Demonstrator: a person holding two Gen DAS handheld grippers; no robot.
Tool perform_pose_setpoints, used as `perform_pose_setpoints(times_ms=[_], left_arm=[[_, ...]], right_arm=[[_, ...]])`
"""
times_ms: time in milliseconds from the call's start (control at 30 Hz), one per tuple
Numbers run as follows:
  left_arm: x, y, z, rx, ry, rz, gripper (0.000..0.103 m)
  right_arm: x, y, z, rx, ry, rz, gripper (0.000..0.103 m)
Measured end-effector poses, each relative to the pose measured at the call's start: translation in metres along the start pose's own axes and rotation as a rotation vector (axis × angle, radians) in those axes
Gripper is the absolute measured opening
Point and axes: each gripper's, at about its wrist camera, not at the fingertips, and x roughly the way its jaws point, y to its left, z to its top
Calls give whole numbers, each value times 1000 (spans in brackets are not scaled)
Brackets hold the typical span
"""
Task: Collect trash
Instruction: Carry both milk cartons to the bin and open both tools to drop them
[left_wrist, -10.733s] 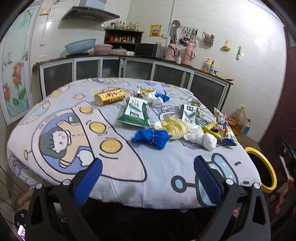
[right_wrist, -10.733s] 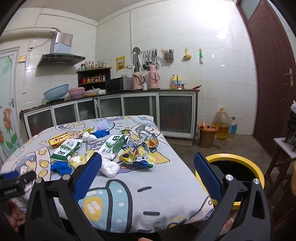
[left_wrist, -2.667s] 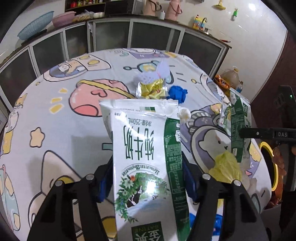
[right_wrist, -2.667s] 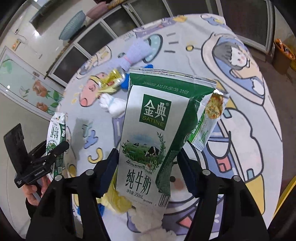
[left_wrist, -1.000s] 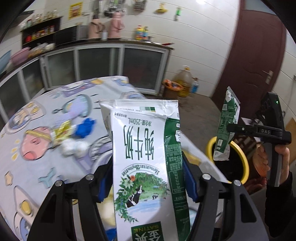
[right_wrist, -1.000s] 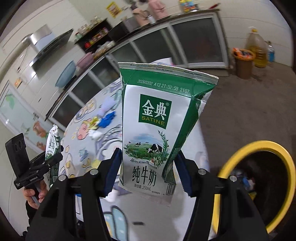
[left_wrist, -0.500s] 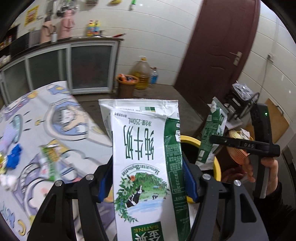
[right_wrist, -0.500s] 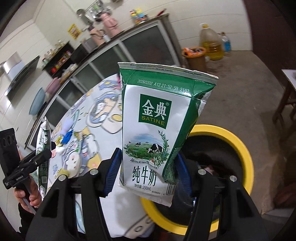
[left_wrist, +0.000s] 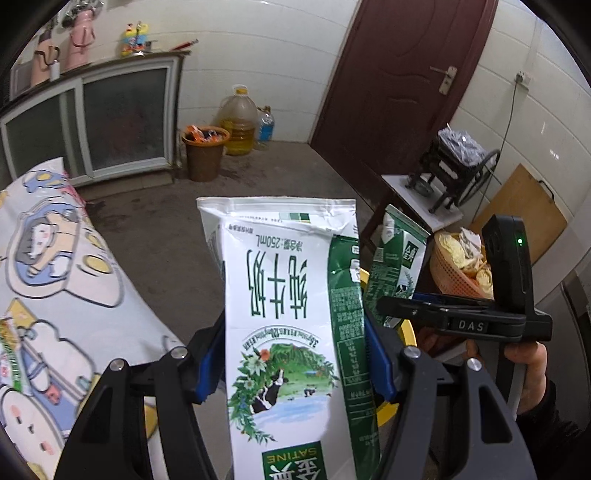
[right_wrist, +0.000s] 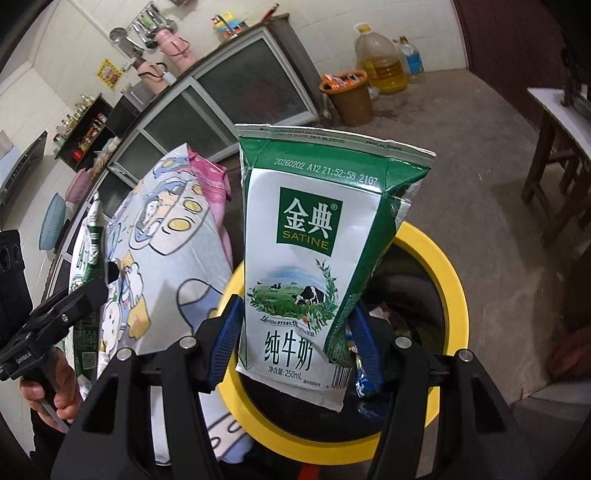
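Observation:
My left gripper (left_wrist: 295, 354) is shut on a white and green milk pouch (left_wrist: 288, 295), which stands upside down between the blue pads. My right gripper (right_wrist: 295, 343) is shut on a second milk pouch (right_wrist: 310, 258), held upright right over the yellow-rimmed trash bin (right_wrist: 454, 280). Wrappers lie inside the bin. In the left wrist view the right gripper (left_wrist: 391, 304) and its pouch (left_wrist: 399, 266) show side-on at the right, above the bin's rim (left_wrist: 406, 328). The right wrist view shows the left gripper (right_wrist: 94, 291) with its pouch (right_wrist: 86, 258) at the left edge.
The table with the cartoon cloth (right_wrist: 166, 229) lies left of the bin. A brown bucket of rubbish (left_wrist: 205, 147) and an oil jug (left_wrist: 238, 122) stand by the cabinets. A small white table (left_wrist: 417, 192), an orange basket (left_wrist: 458, 273) and a wooden stool (right_wrist: 554, 140) stand near the door.
Both grippers have swung away from the table toward the yellow bin and sunk. The bin now lies right under the right pouch. Both grips are unchanged.

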Motion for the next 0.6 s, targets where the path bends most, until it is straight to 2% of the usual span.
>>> perform_pose_setpoints(times_ms=[200,467,533,567,600], left_arm=[[41,-10,-3,-14,49,-28,61],[72,-19,-4,-44,73,-78,61],[75,-23,-3,-44,76,-90,65],[75,-23,-3,-50,78,-102,72],[75,-23,-2,-56,73,-100,81]], right_arm=[[12,-16,-8,35,31,-20,56],[21,-37,-17,83,63,-37,58],[21,-40,-17,91,64,-54,61],[19,-42,-16,101,59,-59,70],[18,-45,-16,109,55,-61,71]])
